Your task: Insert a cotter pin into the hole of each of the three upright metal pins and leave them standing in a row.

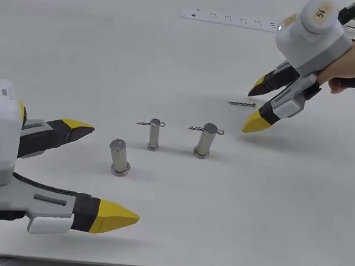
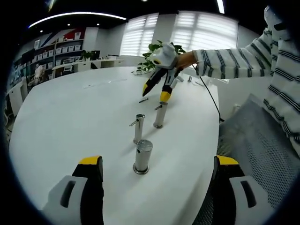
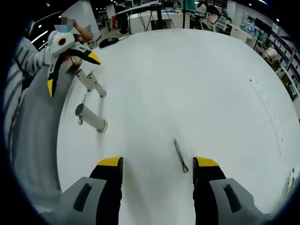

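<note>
Left hand-held gripper [image 2: 158, 161] and right hand-held gripper [image 1: 247, 111] gape empty — power strip [image 1: 228, 18] beyond loose cotter pin [image 3: 179, 155].

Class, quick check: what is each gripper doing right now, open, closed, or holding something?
Left gripper: open, jaws empty.
Right gripper: open, jaws empty; a loose cotter pin lies on the table just ahead of them.
</note>
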